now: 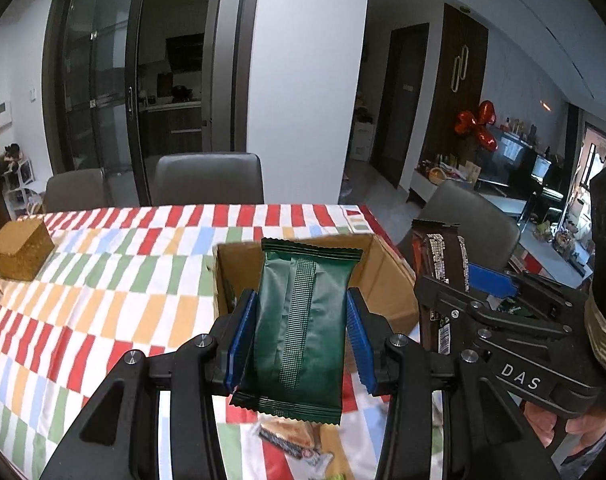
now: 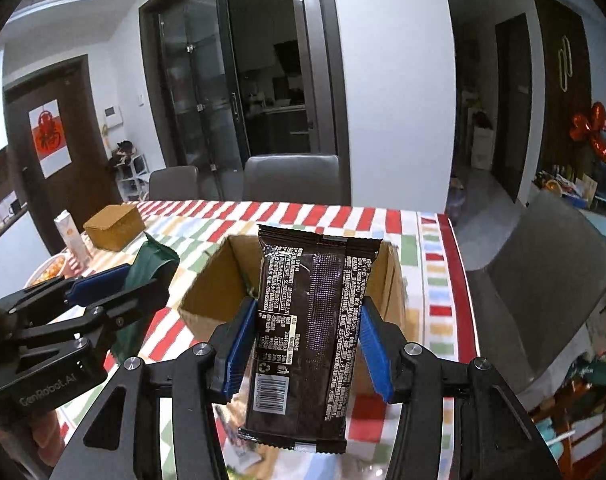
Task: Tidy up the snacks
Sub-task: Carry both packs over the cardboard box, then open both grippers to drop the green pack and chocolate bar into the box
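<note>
While both packets hang above the table, the step in hand appears to be dropping them into the open brown cardboard box (image 1: 387, 276). The left gripper (image 1: 301, 332) pinches a dark green crimped foil snack packet (image 1: 303, 320) between its 2 blue pads; the right gripper (image 2: 305, 344) pinches a dark brown printed foil snack packet (image 2: 307, 320) likewise. Each packet is upright, in front of and above the box mouth. To do the step well, each gripper should probably carry its packet fully over the box rim, then spread its pads only once the packet clears the near wall. The 2 grippers sit close side by side, so releasing in turn would likely avoid a clash. On the striped multicoloured tablecloth (image 1: 115, 280) lie more wrapped snacks (image 1: 299, 440) below the left gripper, and a tan cork-textured block (image 1: 21, 252) well apart to the left. Grey chairs (image 2: 291, 178) stand beyond the table.
</note>
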Available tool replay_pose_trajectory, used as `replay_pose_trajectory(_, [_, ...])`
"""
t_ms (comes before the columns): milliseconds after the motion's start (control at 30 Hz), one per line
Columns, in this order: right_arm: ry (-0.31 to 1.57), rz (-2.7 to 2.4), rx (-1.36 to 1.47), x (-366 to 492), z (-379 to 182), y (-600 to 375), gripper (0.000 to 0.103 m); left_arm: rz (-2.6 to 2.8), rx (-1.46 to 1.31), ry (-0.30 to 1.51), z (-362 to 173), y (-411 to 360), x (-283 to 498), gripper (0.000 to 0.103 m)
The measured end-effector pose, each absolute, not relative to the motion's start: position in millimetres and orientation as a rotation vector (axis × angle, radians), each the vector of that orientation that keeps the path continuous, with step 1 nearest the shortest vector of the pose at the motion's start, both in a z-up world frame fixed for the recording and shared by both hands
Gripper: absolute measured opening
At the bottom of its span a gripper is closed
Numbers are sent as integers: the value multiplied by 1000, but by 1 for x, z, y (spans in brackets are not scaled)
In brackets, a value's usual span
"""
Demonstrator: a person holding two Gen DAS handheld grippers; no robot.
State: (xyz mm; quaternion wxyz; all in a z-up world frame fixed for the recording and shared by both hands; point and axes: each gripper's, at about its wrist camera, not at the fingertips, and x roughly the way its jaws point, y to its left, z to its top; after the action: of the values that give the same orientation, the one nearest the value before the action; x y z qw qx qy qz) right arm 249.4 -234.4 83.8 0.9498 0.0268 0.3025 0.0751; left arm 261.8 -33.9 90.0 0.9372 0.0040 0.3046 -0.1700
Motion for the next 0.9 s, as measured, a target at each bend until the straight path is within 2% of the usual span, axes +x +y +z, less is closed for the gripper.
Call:
replay_pose_trajectory(500, [563, 103, 20, 308, 96, -240, 51, -319, 22, 656, 87, -43, 327, 44])
replay_pose_trajectory(900, [638, 81, -28, 343, 69, -241, 51, -266, 29, 726, 58, -55, 366, 45])
